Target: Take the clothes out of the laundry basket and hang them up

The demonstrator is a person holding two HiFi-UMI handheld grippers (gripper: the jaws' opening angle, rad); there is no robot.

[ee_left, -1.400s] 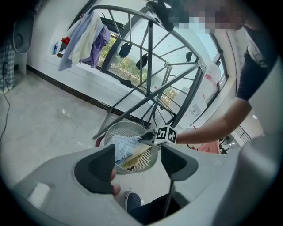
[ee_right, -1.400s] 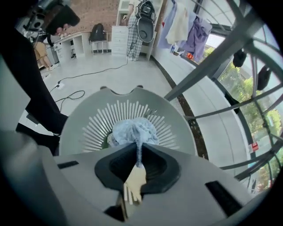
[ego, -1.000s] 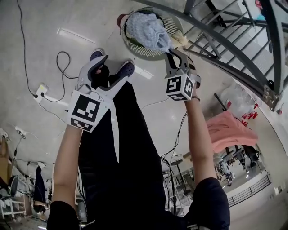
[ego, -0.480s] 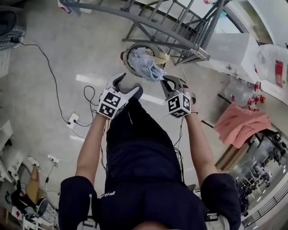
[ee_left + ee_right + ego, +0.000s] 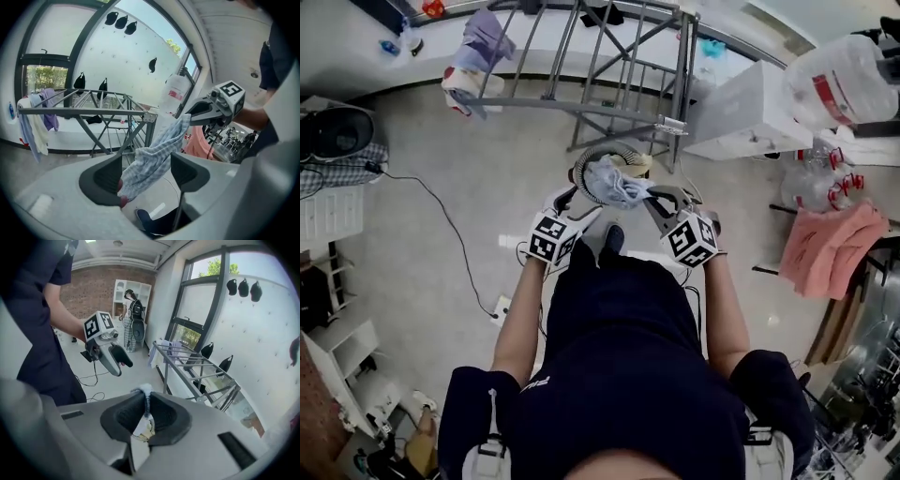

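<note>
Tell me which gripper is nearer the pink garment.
Right. The right gripper is apart from the pink garment but on its side; the left gripper lies farther off, beyond the right one.

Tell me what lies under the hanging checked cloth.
The round laundry basket lies on the floor below the checked cloth, which the right tongs hold. Its rim and something beige show; the cloth covers the rest of its inside.

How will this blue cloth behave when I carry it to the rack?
Probably floppy: the cloth sags in folds from the right gripper. Likely light, since that small pinch carries it. Only an edge is clamped, so a tug might free it.
</note>
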